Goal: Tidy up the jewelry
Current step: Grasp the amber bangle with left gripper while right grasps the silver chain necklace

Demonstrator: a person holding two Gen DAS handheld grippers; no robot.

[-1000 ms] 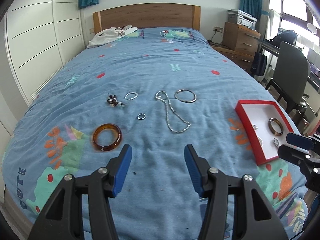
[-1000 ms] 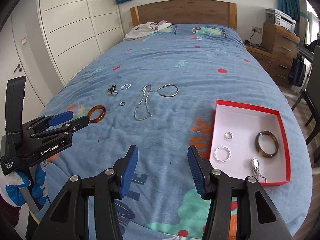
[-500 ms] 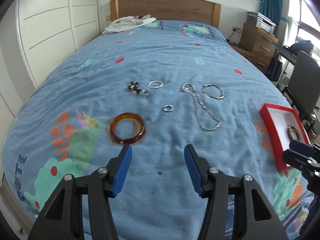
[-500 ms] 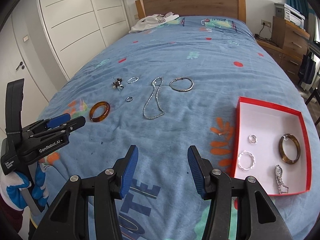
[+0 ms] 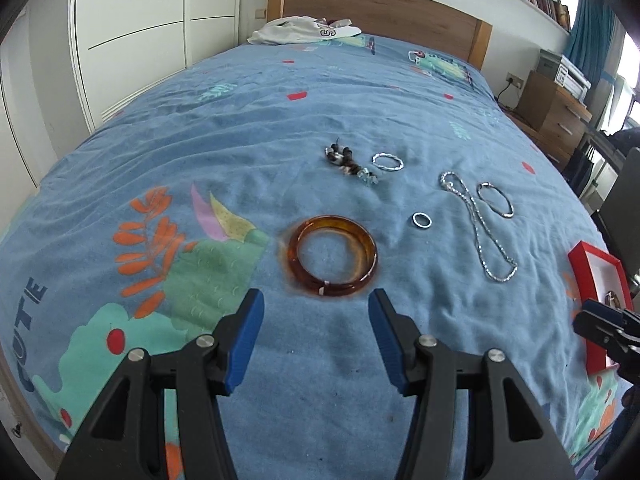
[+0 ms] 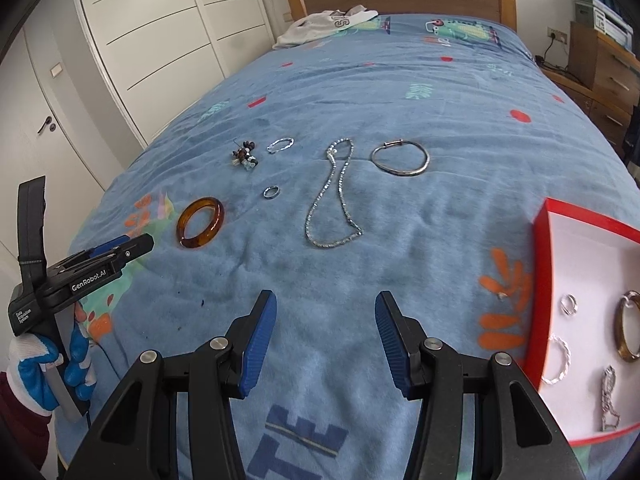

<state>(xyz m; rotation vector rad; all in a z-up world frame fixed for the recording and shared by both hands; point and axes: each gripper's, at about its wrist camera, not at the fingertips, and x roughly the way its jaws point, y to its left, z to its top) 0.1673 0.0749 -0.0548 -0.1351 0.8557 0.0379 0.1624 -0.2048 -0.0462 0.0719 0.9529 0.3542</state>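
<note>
An amber bangle (image 5: 332,256) lies flat on the blue bedspread just beyond my open left gripper (image 5: 316,304), whose blue pads hold nothing. Past it lie a small silver ring (image 5: 422,221), a bead cluster (image 5: 346,160), a twisted silver hoop (image 5: 387,161), a silver chain necklace (image 5: 478,228) and a thin silver bangle (image 5: 496,199). My right gripper (image 6: 325,314) hangs open and empty above bare bedspread. To its right sits the red box (image 6: 544,264) with white lining, holding a ring, a hoop, an amber bangle and a chain. The left gripper (image 6: 120,250) shows at the far left, near the amber bangle (image 6: 200,222).
White clothing (image 5: 304,30) lies by the wooden headboard (image 5: 380,4). White wardrobe doors (image 6: 140,40) run along the bed's left side. A wooden dresser (image 5: 556,108) and a dark chair stand on the right. A gloved hand (image 6: 44,364) holds the left tool.
Both grippers have moved lower and leftward over the bed. The amber bangle now sits close in front of the left gripper, and the red box has slid toward the right edge in both views.
</note>
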